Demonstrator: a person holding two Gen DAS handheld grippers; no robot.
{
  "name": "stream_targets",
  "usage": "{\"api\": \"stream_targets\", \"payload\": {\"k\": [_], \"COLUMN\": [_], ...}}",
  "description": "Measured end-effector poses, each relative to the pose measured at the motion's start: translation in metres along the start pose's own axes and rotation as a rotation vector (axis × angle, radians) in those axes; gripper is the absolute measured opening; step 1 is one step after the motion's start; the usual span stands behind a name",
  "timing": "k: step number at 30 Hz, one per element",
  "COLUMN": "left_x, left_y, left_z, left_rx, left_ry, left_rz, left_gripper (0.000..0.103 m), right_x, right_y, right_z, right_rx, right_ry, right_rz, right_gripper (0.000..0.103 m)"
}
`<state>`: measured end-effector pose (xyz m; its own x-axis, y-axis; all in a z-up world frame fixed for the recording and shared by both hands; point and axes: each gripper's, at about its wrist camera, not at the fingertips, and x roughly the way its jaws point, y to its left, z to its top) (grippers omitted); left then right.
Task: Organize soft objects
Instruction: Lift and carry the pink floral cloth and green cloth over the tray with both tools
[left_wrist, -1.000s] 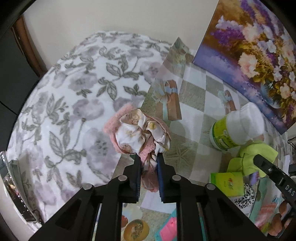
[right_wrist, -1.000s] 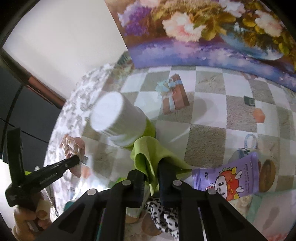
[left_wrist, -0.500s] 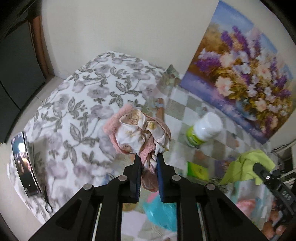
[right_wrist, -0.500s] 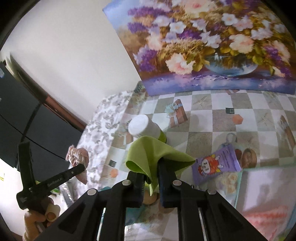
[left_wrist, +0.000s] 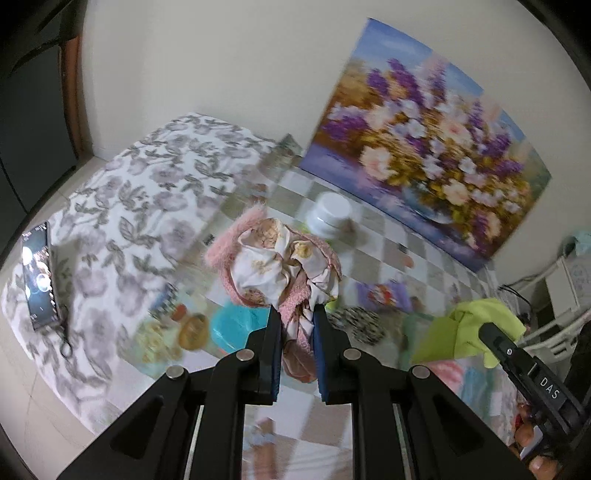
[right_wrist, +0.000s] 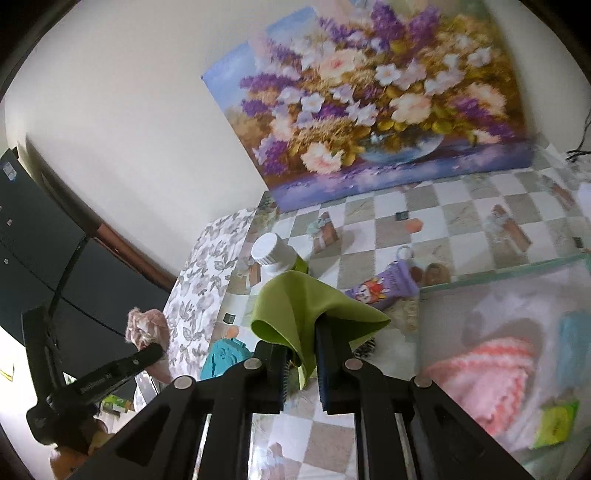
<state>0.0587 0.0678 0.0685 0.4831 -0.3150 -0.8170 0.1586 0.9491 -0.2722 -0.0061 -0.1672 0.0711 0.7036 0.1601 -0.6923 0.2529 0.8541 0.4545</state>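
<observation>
Gripping with both tools, you have two soft things off the surface at once. Your left gripper (left_wrist: 296, 314) has its fingers closed on a pink fuzzy bundle wrapped with floral satin cloth (left_wrist: 275, 266); the bundle bulges above the fingertips and a tail of it runs down between the pads, so its long axis lies along the fingers, with the bulk pointing away from you. Seen from the right wrist, that same bundle (right_wrist: 146, 328) hangs in the air beside the grey-flowered bedspread (right_wrist: 210, 266).

Your right gripper (right_wrist: 301, 332) is pinched shut on a lime-green cloth (right_wrist: 306, 310). The cloth drapes over the fingertips like a tent — its peak points up and away toward the white-capped green jar (right_wrist: 277, 254), and its folds fall to either side of the fingers. From the left wrist it shows as a crumpled green mass (left_wrist: 469, 328) at the tip of the other tool.

Below lies the checkered tablecloth (right_wrist: 461, 218), with a purple cartoon pouch (right_wrist: 384, 288) just beside the green cloth's edge, a teal item (right_wrist: 223, 356), a leopard-print piece (left_wrist: 364, 326) and a pink knitted item (right_wrist: 487, 373) — all blurred. The flower painting (right_wrist: 373, 96) leans against the wall, and a phone (left_wrist: 38, 277) rests on the bedspread.
</observation>
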Motion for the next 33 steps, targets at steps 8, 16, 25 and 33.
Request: {"api": "stream_targets", "payload": {"k": [8, 16, 25, 33], "left_x": [0.005, 0.015, 0.03, 0.046], "left_y": [-0.05, -0.091, -0.136, -0.174], "left_z": [-0.029, -0.047, -0.063, -0.083], "left_rx": [0.069, 0.143, 0.238, 0.361], "left_ry": [0.032, 0.058, 0.079, 0.079], "left_rz": [-0.03, -0.037, -0.049, -0.081], "left_gripper": [0.016, 0.016, 0.016, 0.016], "right_x": [-0.042, -0.07, -0.095, -0.123], "right_y": [-0.007, -0.035, -0.083, -0.135], "right_z": [-0.016, -0.026, -0.021, -0.019], "right_rx": [-0.017, 0.033, 0.127, 0.24], "right_ry": [-0.064, -0.096, -0.142, -0.194], "right_rz": [-0.052, -0.102, -0.202, -0.324], "right_gripper": [0.013, 0.013, 0.013, 0.013]}}
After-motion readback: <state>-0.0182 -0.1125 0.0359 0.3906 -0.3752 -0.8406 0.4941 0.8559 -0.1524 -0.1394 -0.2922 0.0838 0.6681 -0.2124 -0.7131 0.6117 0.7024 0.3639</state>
